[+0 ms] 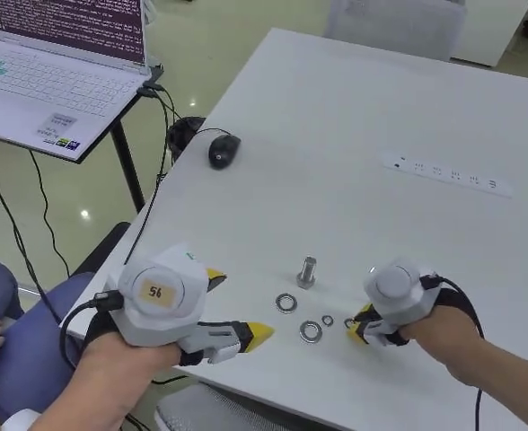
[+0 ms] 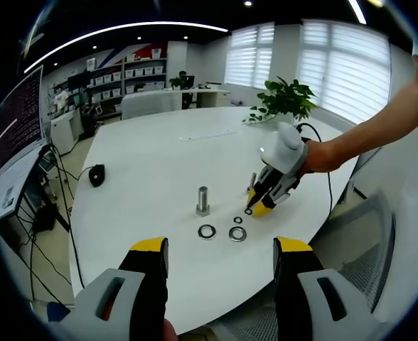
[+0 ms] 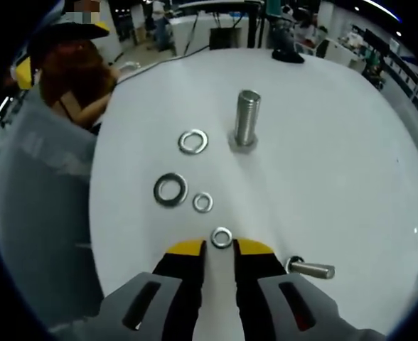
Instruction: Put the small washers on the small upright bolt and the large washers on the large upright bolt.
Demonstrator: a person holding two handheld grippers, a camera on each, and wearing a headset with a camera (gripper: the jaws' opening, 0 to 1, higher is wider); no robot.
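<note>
Eyes on the small washer [image 3: 222, 237]: it lies flat on the white table [image 3: 351, 177], hole up, dead at twelve o'clock from the right gripper [image 3: 221, 249], right at the mouth of its yellow-tipped jaws. Those jaws are parted by only a narrow slit and look to have no hold on it yet. The small bolt [image 2: 252, 182], its target as I read it, stands upright in the left gripper view, just behind the right gripper. In the right gripper view it sits close by, near three o'clock of the tips. A second small washer [image 3: 202, 202] lies at eleven o'clock, with the near large washer [image 3: 170, 190] and far large washer [image 3: 193, 141] beyond it. The large bolt [image 3: 247, 117] stands upright further out at twelve. The left gripper [image 2: 221, 245] hangs wide open and empty at the table's near edge, so the right is the nearer hand. The call is pinch, lift, then a short carry toward three o'clock, washer level over that upright shaft.
</note>
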